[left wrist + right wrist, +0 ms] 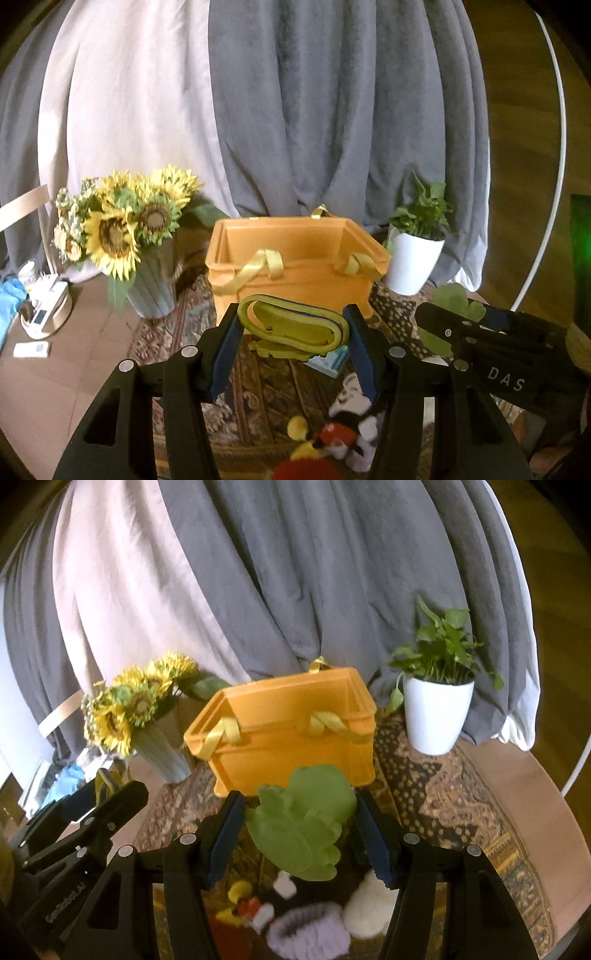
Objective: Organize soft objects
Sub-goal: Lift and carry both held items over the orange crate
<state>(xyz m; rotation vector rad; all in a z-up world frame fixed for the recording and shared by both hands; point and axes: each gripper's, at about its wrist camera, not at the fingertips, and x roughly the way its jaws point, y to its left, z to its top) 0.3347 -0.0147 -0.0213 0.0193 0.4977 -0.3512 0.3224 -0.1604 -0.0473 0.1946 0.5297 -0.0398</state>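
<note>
Left tool (pixel 293 328): yellow soft piece (pixel 295 326) crosswise, pad to pad.

One orange storage bin (pixel 295 254) with yellow ribbon handles. Two tools: the left tool (pixel 293 332) with one yellow folded soft item (pixel 295 325), the right tool (pixel 299 823) with one green plush (pixel 303 823). One vase of sunflowers (pixel 122 229), one white potted plant (pixel 437 701). Below lie one red-and-yellow plush toy (pixel 314 443), one lilac fuzzy band (pixel 310 930) and one white fluffy piece (pixel 369 908).
</note>
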